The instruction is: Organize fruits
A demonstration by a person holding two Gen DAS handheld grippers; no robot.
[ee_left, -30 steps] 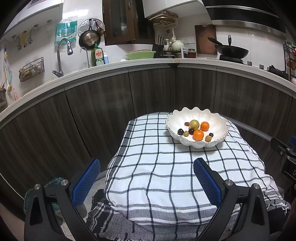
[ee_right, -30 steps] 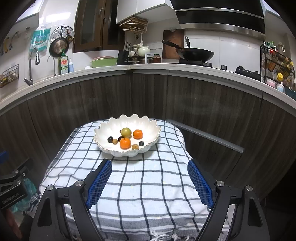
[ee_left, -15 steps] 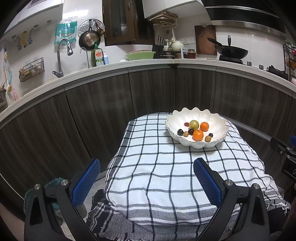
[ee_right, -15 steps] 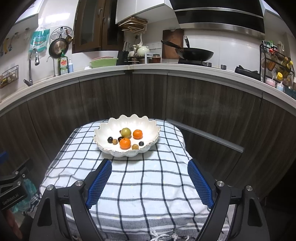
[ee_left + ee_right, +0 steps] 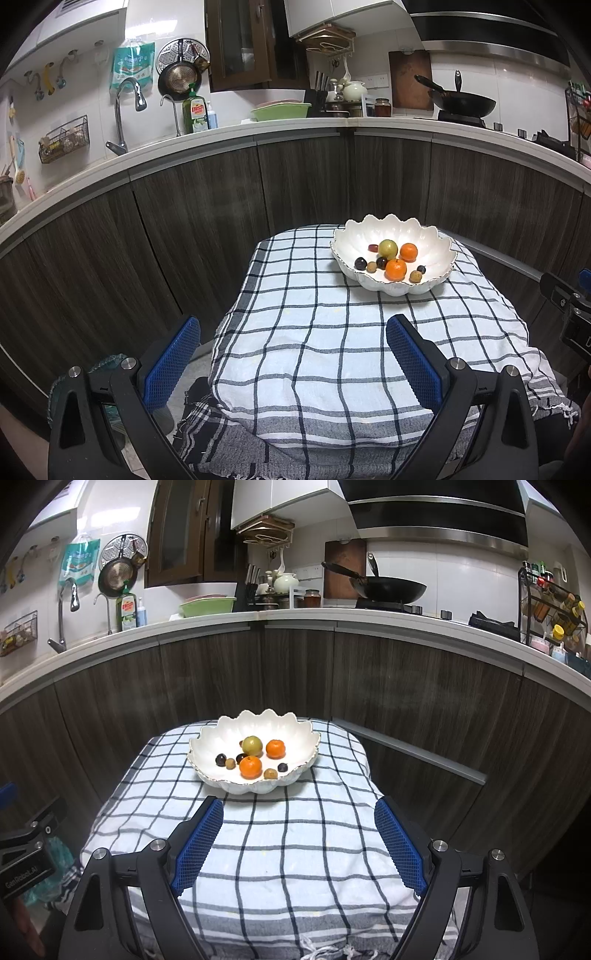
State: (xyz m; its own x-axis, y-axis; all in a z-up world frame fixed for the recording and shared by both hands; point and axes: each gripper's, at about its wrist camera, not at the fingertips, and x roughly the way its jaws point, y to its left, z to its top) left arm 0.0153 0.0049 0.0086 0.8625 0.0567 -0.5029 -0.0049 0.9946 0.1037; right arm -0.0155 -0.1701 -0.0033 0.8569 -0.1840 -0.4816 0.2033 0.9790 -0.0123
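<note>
**Hovering short of the fruit bowl, both grippers empty**

Waiting over the near edge of the checked cloth point(image 5: 288, 849), the right gripper point(image 5: 298, 840) has its blue pads spread wide with nothing between them. The left gripper point(image 5: 293, 363) is equally spread and empty.

Every fruit sits in the white scalloped bowl point(image 5: 207, 738) at the far end of the cloth: 2 tangerines point(image 5: 250, 767), a greenish round fruit point(image 5: 252, 745), and several small dark and tan ones.

From the right gripper the bowl lies straight ahead and slightly left of centre; from the left gripper it lies ahead and off to the right. By my reading the right hand has the more direct line.

Bare cloth separates the jaws from the bowl, so nothing blocks the approach. The raised rim is the likely hindrance, calling for a reach from above. Dark cabinets point(image 5: 406, 709) stand close behind.
</note>
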